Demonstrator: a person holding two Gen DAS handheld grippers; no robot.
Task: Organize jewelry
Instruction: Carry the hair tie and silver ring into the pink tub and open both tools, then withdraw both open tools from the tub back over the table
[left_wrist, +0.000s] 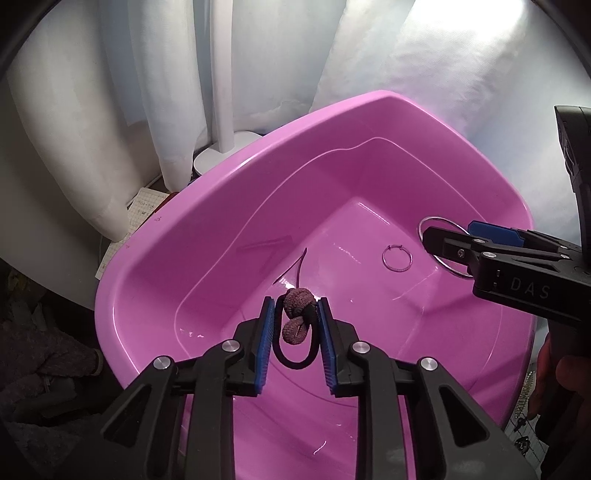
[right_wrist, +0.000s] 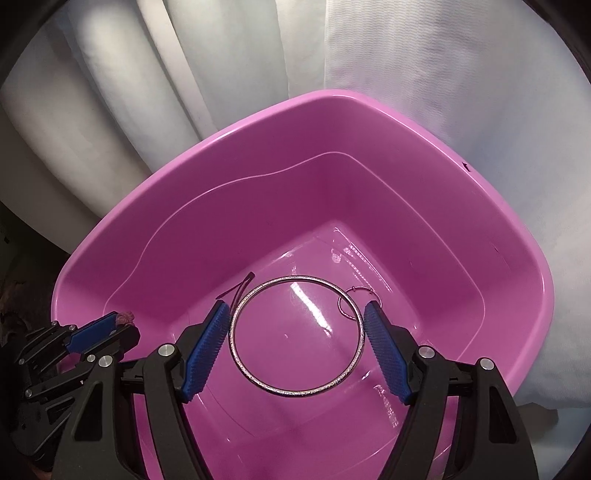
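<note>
- Inside the pink basin (left_wrist: 207, 221), both grippers point steeply down over its glossy floor, with white fabric (right_wrist: 443, 74) draped behind the far rim.
- Left gripper (left_wrist: 296, 306): jaws narrowly apart, blue pads flanking a mauve scrunchie (left_wrist: 297, 301) and a black hair tie (left_wrist: 295, 354) looped under it. Whether the pads press on the bundle cannot be told; it sits near the basin's near-left wall.
- Right gripper (right_wrist: 296, 310): jaws spread wide, with a silver bangle (right_wrist: 297, 336) between the pads, its sides at or just beside them. Firm contact cannot be confirmed.
- Small thin hoop (left_wrist: 396, 258) lies on the basin floor toward the right wall, just beside the bangle and overlapped by its edge in the right wrist view.
- Thin dark strand (left_wrist: 301, 264) lies on the floor between the two grippers, beyond the scrunchie.
- Far half of the floor is bare up to the stepped ledge of the walls; the grippers stand well apart from each other.
- White lamp base (left_wrist: 221, 155) stands outside the far-left rim.
</note>
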